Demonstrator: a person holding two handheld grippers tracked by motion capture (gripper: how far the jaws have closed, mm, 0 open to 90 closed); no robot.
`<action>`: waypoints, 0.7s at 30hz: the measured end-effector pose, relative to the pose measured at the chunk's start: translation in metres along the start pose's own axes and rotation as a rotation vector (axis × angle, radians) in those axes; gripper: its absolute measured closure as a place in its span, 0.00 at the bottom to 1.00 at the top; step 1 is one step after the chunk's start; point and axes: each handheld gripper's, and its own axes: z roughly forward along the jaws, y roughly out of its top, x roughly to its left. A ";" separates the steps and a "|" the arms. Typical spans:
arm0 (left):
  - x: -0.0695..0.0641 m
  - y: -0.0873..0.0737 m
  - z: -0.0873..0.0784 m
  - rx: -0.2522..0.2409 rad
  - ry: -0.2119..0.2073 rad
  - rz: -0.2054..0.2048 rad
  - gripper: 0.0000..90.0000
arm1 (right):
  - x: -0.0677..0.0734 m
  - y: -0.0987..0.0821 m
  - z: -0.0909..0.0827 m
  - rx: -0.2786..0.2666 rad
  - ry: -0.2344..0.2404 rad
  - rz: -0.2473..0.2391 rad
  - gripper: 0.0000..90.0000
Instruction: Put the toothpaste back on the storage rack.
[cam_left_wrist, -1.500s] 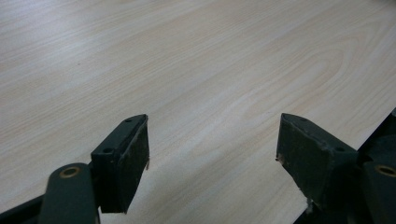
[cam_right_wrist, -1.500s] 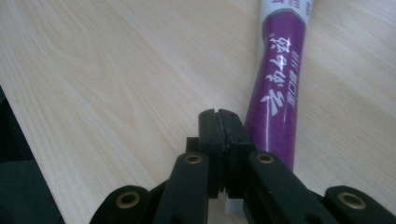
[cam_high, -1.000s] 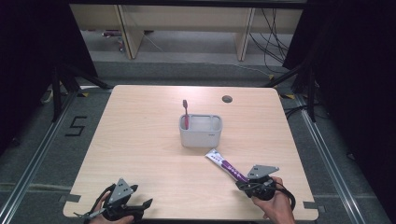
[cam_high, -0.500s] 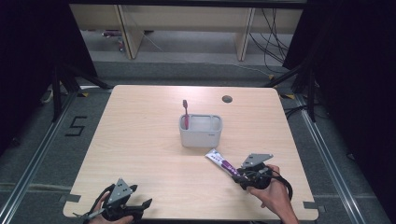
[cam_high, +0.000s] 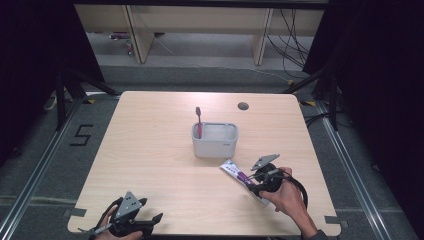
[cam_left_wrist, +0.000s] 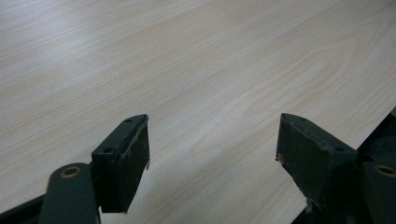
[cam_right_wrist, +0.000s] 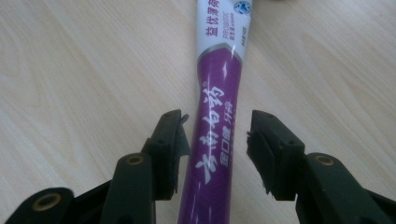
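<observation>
Straddling the toothpaste tube (cam_right_wrist: 217, 135) low in frame, my right gripper (cam_right_wrist: 217, 140) fingers have just been opening, untouching; it's light, soft, slick, so I'd pinch mid-body.

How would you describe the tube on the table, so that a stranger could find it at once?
On the wooden table, look just in front of the grey holder with a red toothbrush. The toothpaste tube lies flat there, between the open jaws of the right gripper. It is the one flat-lying item, purple and white with printed lettering.
</observation>
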 end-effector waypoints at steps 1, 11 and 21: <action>0.000 0.000 0.000 -0.001 0.000 -0.002 0.28 | -0.001 0.001 0.001 0.004 -0.006 -0.004 0.61; 0.001 -0.001 0.000 0.005 0.005 -0.008 0.28 | -0.003 0.010 0.017 0.101 0.007 0.019 0.61; 0.001 0.000 -0.001 0.009 0.000 -0.008 0.28 | -0.005 0.024 0.028 0.159 0.018 -0.021 0.64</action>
